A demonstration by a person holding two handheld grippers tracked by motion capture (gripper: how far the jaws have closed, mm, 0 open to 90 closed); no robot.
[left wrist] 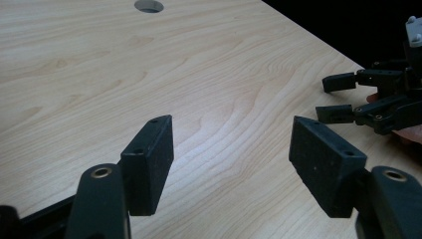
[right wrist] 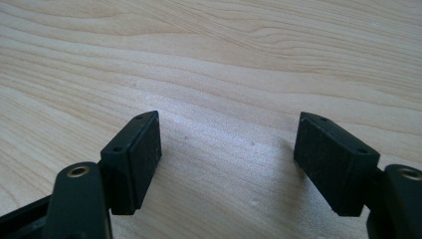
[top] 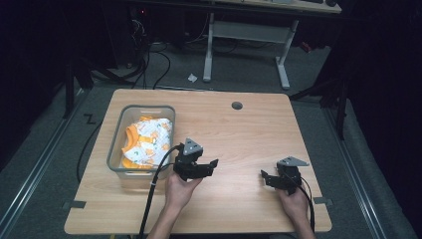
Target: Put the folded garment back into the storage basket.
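Low in the frame, my left tool [top: 211, 164] and right tool [top: 266, 177] hover gaping and empty over the desk [top: 249, 129]; reaching left carelessly could knock the cloth-filled bin [top: 115, 144].

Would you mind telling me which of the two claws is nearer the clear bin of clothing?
The left claw: its hand sits just right of the bin, while the right claw hovers near the table's right edge.
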